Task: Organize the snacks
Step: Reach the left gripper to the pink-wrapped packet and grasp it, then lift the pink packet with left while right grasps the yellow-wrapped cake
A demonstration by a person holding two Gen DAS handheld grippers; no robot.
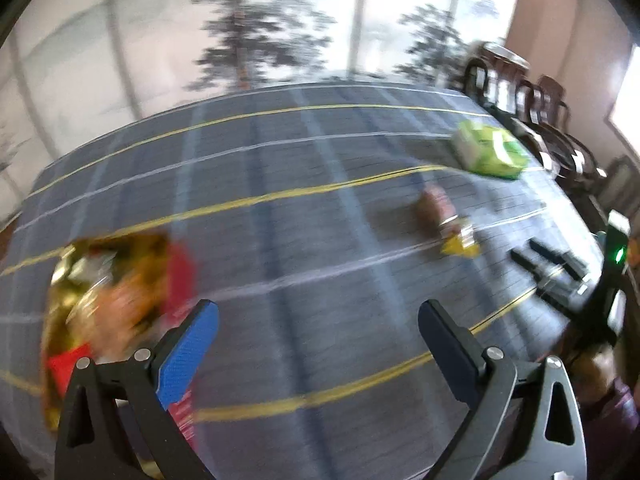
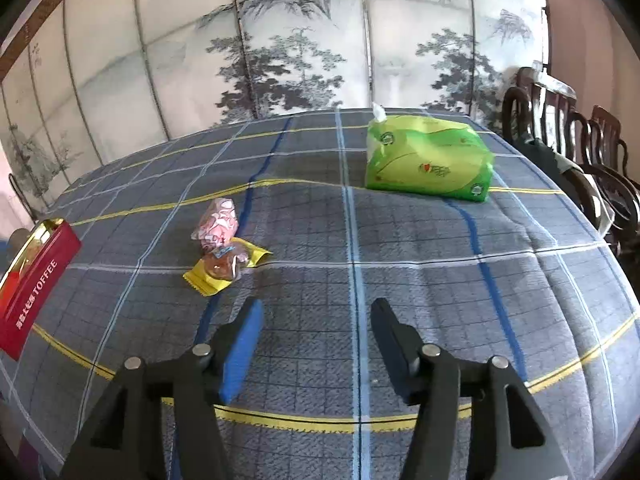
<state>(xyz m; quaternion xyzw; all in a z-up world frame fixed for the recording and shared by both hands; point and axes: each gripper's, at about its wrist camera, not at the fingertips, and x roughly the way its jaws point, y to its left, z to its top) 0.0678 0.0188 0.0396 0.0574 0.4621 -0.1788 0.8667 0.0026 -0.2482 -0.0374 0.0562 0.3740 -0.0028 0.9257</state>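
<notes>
A red toffee tin [image 2: 34,280] with a gold inside stands open at the table's left; in the blurred left wrist view it [image 1: 116,300] holds several wrapped snacks. A pink-wrapped snack [image 2: 218,224] and a yellow-wrapped snack [image 2: 226,266] lie together mid-table, also showing in the left wrist view [image 1: 448,220]. My left gripper [image 1: 318,312] is open and empty, just right of the tin. My right gripper [image 2: 318,310] is open and empty, a little right of and nearer than the two snacks; it shows in the left wrist view [image 1: 548,260].
A green tissue pack [image 2: 428,160] lies at the far right of the plaid tablecloth [image 2: 400,260]; it also shows in the left wrist view [image 1: 490,152]. Dark wooden chairs [image 2: 580,148] line the right edge. A painted folding screen [image 2: 280,48] stands behind the table.
</notes>
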